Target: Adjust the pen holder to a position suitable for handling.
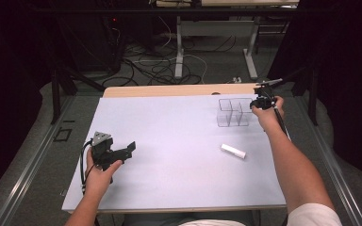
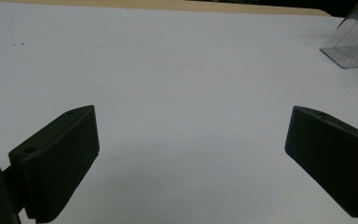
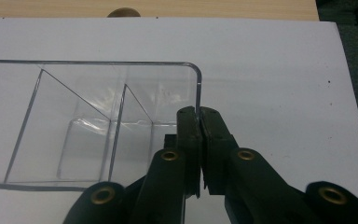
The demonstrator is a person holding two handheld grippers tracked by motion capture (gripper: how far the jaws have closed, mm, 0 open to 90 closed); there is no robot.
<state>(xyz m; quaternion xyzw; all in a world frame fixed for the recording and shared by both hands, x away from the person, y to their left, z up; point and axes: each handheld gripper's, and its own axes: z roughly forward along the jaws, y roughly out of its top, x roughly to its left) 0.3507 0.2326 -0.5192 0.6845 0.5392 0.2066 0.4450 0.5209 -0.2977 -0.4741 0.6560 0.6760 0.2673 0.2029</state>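
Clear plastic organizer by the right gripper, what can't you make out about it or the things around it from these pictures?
- Clear organizer: in the right gripper view its left end is cut off by the frame edge, so the compartment count there is uncertain.
- Organizer wall held by the right gripper: the jaws cover the contact.
- White object: in the high view too small to identify.
- Left gripper: its jaws are cut off by the bottom edge of the left gripper view.

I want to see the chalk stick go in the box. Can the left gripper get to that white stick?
Probably yes. The left gripper is open and holds nothing, and bare white table lies between it and the white stick. The right gripper is busy pinching the clear box wall.
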